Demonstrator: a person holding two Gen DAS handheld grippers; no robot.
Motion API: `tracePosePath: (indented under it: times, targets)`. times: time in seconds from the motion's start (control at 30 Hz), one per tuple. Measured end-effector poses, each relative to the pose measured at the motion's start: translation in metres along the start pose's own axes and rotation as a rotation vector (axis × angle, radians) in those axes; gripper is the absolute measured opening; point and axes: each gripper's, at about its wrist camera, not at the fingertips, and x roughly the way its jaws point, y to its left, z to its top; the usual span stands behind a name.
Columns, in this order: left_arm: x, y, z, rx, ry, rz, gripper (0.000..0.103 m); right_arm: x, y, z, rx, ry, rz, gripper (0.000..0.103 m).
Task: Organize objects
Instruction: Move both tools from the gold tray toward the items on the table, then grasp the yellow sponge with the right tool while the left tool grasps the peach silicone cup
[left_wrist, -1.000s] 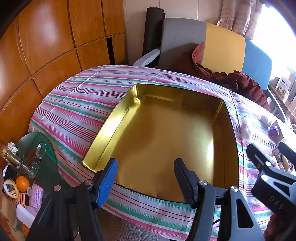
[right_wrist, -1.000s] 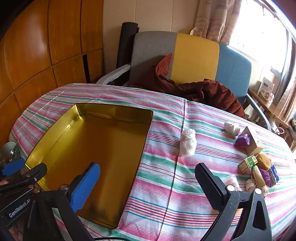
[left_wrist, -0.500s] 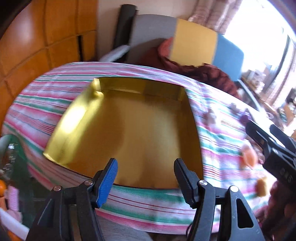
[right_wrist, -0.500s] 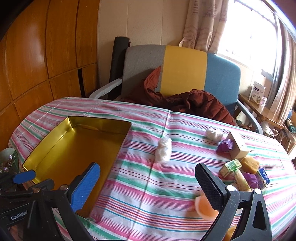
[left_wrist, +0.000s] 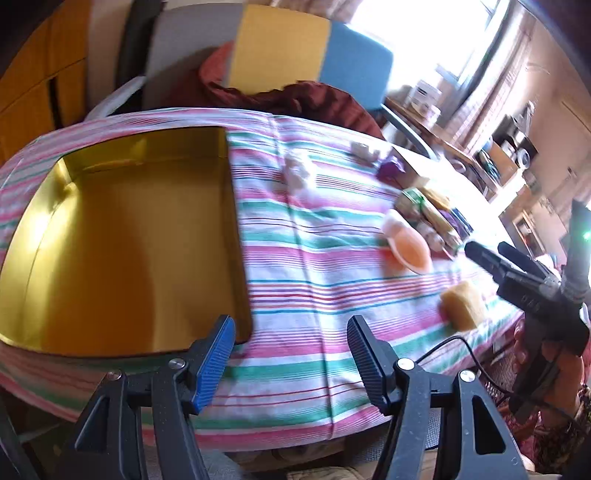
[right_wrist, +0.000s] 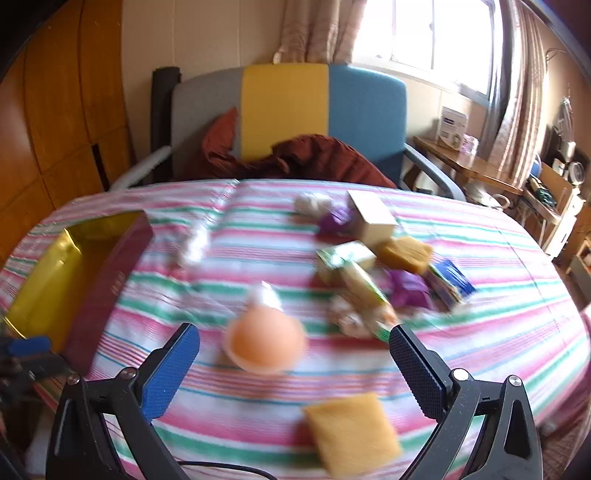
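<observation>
Small pile of objects (right_wrist: 384, 273) motion-blurred, gold tin (left_wrist: 122, 240) cut off at left edge

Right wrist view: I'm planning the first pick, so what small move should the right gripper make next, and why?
Probably ease the right gripper forward and down around the orange round piece. Its jaws stand open and empty, that piece lies just ahead between the fingers, and the gold tin at the left holds nothing yet.

Tricolour armchair (right_wrist: 288, 114) behind table, rust blanket (right_wrist: 314, 155) on seat.
</observation>
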Motion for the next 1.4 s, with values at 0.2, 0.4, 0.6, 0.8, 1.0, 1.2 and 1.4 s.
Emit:
tracePosePath:
  times: [0.2,0.4,0.6,0.8,1.0,1.2,1.4]
  targets:
    - [0.010,-0.030,0.008,0.121,-0.011,0.004,0.064,0.005,-0.043,-0.035,0.019,0.091,-0.008,0.103]
    - [0.028,-0.050,0.022,0.133,0.039,-0.115,0.064,0.020,-0.050,-0.059,0.031,0.148,0.045,0.101]
    - [0.049,-0.065,0.036,0.122,0.080,-0.155,0.066,0.032,-0.039,-0.064,-0.015,0.161,0.059,0.073]
    - [0.070,-0.092,0.053,0.140,0.092,-0.206,0.067,0.036,-0.045,-0.060,0.019,0.139,0.066,0.058]
    - [0.105,-0.121,0.067,0.133,0.123,-0.204,0.076,0.036,-0.076,-0.053,0.153,0.117,0.018,0.058]
    - [0.130,-0.140,0.077,0.175,0.075,-0.105,0.085,0.038,-0.082,-0.056,0.182,0.132,0.020,0.058]
    - [0.162,-0.142,0.074,0.212,0.127,-0.053,0.086,0.039,-0.077,-0.057,0.158,0.127,0.026,0.059]
